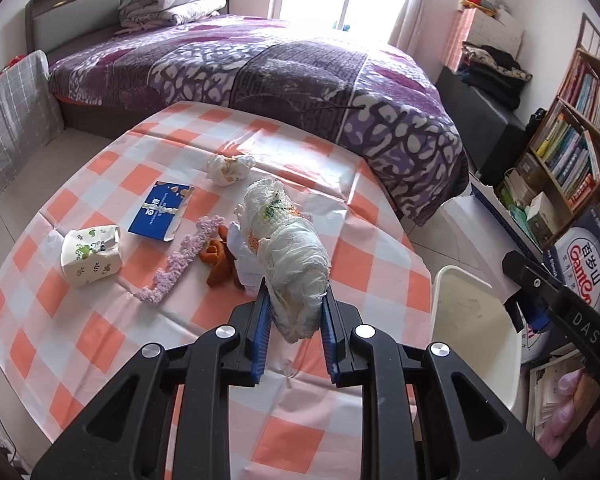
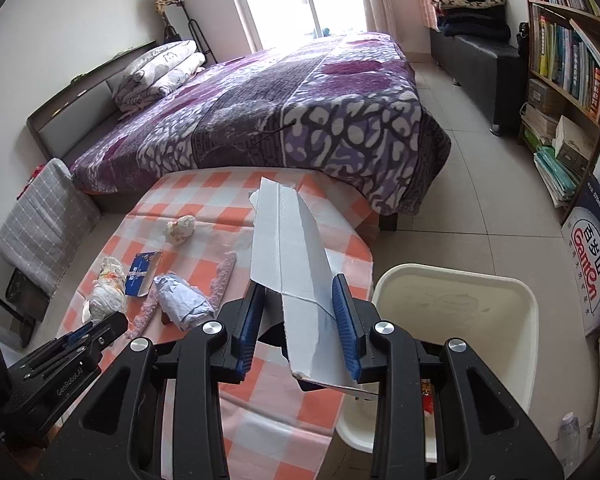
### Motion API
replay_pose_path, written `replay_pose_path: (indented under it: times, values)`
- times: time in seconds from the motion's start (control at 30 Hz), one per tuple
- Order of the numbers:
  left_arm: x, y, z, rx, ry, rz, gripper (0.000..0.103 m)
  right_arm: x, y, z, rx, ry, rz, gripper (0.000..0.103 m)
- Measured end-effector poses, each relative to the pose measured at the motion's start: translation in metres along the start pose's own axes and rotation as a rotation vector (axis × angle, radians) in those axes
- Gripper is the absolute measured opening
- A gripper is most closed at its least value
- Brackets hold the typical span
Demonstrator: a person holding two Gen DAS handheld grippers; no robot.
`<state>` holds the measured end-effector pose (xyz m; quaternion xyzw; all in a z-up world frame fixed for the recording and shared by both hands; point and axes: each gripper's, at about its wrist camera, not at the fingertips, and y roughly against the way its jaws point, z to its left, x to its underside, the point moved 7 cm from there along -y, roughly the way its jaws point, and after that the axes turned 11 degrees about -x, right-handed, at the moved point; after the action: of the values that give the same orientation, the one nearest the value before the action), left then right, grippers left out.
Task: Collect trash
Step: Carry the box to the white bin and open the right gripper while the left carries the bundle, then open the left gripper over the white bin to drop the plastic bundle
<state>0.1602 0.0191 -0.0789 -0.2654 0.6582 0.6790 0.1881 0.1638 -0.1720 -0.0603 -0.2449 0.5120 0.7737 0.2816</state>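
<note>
while the surface (image 1: 100, 320) under its orange-and-white checked cloth is spread beneath both views, the left tool (image 1: 296, 312) is seen clenched on a rolled white wad of crumpled paper (image 1: 288, 248), which is pinched between the blue pads (image 1: 262, 320) and juts forward past the fingertips. left of that tool and further out, a patterned paper cup (image 1: 90, 254) is lying on its side; nearer in, a blue card packet (image 1: 160, 210) lies flat, and a pink fuzzy strip (image 1: 180, 258) runs diagonally just beside some orange peel (image 1: 216, 260). ahead of the tool, a smaller crumpled ball (image 1: 230, 168) rests on the cloth. to its right, beyond the surface's edge, a cream bin (image 1: 472, 320) stands on the floor.

in the right wrist view, the right tool (image 2: 300, 312) is closed on a torn strip of white cardboard (image 2: 284, 248), gripped across its width and angled up and away. a bluish paper bundle (image 2: 184, 300) lies on the surface to the left of this tool, and the cream bin is placed just to its right, near the fingertips. a purple-covered bed (image 2: 300, 112) is seen beyond the surface.
</note>
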Motion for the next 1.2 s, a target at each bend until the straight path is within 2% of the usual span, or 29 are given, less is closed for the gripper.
replay_pose_path:
  times: [0.5,0.77,1.0,1.2]
  values:
    - [0.016,-0.005,-0.068,0.061,-0.107,0.006,0.023,0.007,0.027,-0.098,0.114,-0.24,0.018,0.034]
    - [0.028,-0.003,-0.112,0.119,-0.156,0.014,0.023,0.017,0.038,-0.134,0.152,-0.32,0.037,0.034]
    - [0.037,-0.002,-0.149,0.194,-0.174,0.043,0.023,0.02,0.058,-0.162,0.172,-0.371,0.002,0.034]
    - [0.051,0.002,-0.182,0.234,-0.231,0.047,0.023,0.021,0.07,-0.184,0.195,-0.422,-0.02,0.042]
